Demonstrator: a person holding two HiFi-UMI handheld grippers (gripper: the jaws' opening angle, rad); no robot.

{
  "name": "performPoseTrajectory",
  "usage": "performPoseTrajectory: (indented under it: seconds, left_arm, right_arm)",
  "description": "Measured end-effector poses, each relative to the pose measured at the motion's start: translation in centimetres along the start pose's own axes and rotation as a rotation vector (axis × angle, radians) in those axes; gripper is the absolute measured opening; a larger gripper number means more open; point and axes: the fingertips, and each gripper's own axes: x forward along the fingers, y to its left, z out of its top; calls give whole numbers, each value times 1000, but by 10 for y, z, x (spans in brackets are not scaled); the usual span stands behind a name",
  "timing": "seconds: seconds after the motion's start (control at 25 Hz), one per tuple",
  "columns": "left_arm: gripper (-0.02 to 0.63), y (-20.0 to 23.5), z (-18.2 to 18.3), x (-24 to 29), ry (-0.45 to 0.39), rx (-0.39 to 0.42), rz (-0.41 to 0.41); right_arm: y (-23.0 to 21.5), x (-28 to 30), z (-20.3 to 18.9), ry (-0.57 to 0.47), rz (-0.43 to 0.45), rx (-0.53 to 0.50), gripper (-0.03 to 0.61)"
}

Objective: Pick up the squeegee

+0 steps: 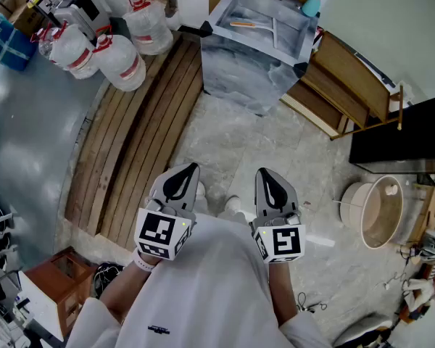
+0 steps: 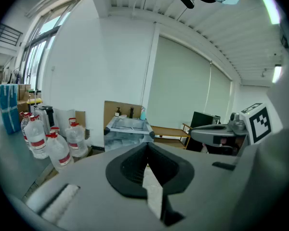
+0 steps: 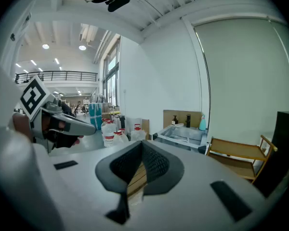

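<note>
A marbled grey sink stand [image 1: 254, 71] stands far ahead by the wall. In its basin lie a thin orange-handled tool [image 1: 243, 25] and a pale T-shaped tool [image 1: 275, 31]; which one is the squeegee I cannot tell. My left gripper [image 1: 192, 167] and right gripper [image 1: 262, 171] are held side by side close to my body, both pointing forward over the floor, far short of the sink. Each pair of jaws meets at the tips with nothing between them. The sink [image 2: 127, 127] shows small beyond the left jaws and also off to the right of the right jaws as a distant sink [image 3: 183, 134].
Several big water jugs [image 1: 109, 53] stand left of the sink, beside long wooden planks [image 1: 138, 136] on the floor. A wooden rack [image 1: 341, 85], a black box [image 1: 402, 133] and a round tub [image 1: 377, 209] are at the right. A teal spray bottle [image 1: 312, 4] sits on the sink's back edge.
</note>
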Motion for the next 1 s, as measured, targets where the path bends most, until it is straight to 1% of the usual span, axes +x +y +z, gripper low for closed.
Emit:
performPoseTrajectory:
  seconds: [0.2, 0.32, 0.56, 0.68, 0.84, 1.0]
  left_arm:
    - [5, 13, 0, 2, 3, -6, -2]
    - [5, 29, 1, 5, -5, -27, -2]
    - [5, 67, 1, 11, -26, -56, -13]
    - [5, 90, 0, 19, -21, -70, 2]
    - [5, 114, 7, 26, -22, -90, 21]
    - [5, 133, 14, 57, -15, -103, 42]
  right_arm:
    - [3, 11, 2, 7, -6, 1, 5]
    - [5, 23, 11, -14, -13, 11, 6]
    - [9, 54, 21, -12, -49, -10, 6]
    - [4, 72, 22, -3, -69, 3, 6]
    - [0, 98, 26, 11, -56, -3, 6]
    - [-25, 137, 29, 9, -49, -3, 6]
